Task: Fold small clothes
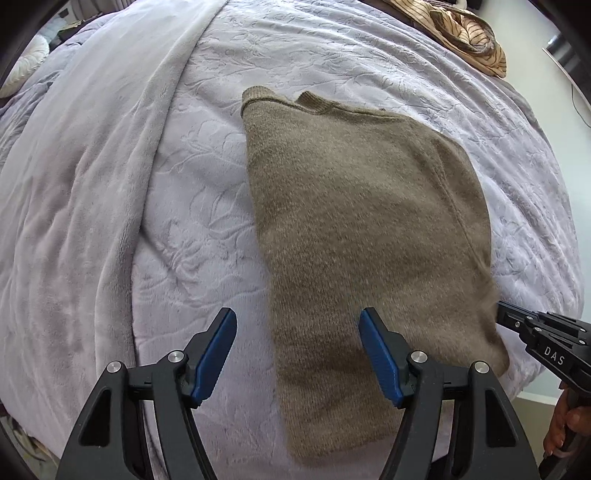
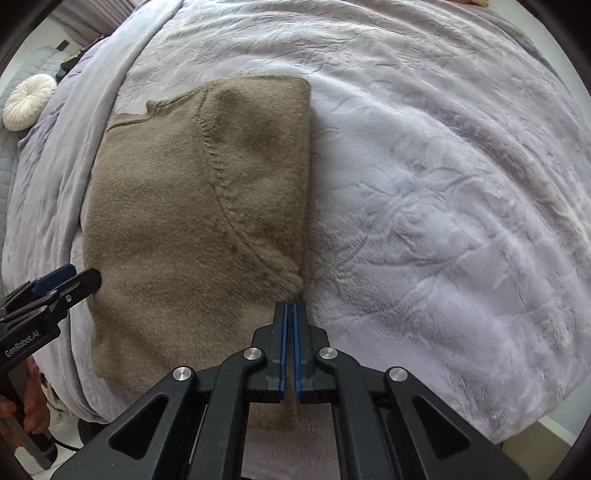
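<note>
One folded brown knit sweater (image 1: 369, 236) lies flat on the embossed lilac blanket (image 1: 192, 206) at the middle of the bed, its near hem cut off behind the gripper frames at 6 o'clock. The left gripper (image 1: 298, 354) hangs over the sweater's left edge with its jaws wide apart and nothing between them, while the right gripper (image 2: 290, 314) has its jaws pressed together at the sweater's right edge; whether any knit is pinched between the pads cannot be told. Other things are half hidden at the rim: one striped tan garment (image 1: 465, 33) at 1 o'clock, one round white cushion (image 2: 29, 101) at 10 o'clock, and fingers of one hand (image 1: 565, 432) on the right handle at 4 o'clock.
</note>
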Motion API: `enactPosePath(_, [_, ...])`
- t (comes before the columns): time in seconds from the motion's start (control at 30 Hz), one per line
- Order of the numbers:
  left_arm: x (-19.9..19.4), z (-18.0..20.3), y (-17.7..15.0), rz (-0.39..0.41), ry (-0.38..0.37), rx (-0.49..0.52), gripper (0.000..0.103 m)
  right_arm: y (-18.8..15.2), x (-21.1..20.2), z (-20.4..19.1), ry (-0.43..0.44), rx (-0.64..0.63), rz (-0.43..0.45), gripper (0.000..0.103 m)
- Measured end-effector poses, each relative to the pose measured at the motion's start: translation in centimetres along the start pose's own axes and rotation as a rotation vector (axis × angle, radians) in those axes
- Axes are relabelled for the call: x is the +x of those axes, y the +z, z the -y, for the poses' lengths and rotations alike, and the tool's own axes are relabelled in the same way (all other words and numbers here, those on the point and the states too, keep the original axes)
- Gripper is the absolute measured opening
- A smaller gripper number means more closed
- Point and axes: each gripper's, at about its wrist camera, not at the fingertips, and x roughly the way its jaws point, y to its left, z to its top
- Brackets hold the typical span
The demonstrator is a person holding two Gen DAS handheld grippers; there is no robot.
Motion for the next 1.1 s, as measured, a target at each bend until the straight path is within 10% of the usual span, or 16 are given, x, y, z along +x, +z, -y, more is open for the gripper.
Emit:
enactPosePath(0.8, [-6.1, 0.1, -0.9, -0.015, 0.041, -0.003, 0.07, -1.0, -7.7, -1.2, 0.02, 0.034, 0.02, 0.006])
enactPosePath(0.9, [-7.0, 0.3, -0.8, 0.012, 0.045, -0.038, 0.093, -0.4, -8.2, -1.5, 0.039, 0.017, 0.013, 0.006])
enactPosePath(1.03, [-8.2, 1.3, -0.9, 0.032, 0.051, -0.054, 0.094, 0.4, -9.0, -1.8, 0.063, -0.012, 0.004, 0.008])
enactPosePath(1.1, [-8.6, 1.7, -0.9, 0.032, 0.063, -0.062, 0.103, 0.7, -9.4, -2.0, 0.063, -0.03, 0.002, 0.026])
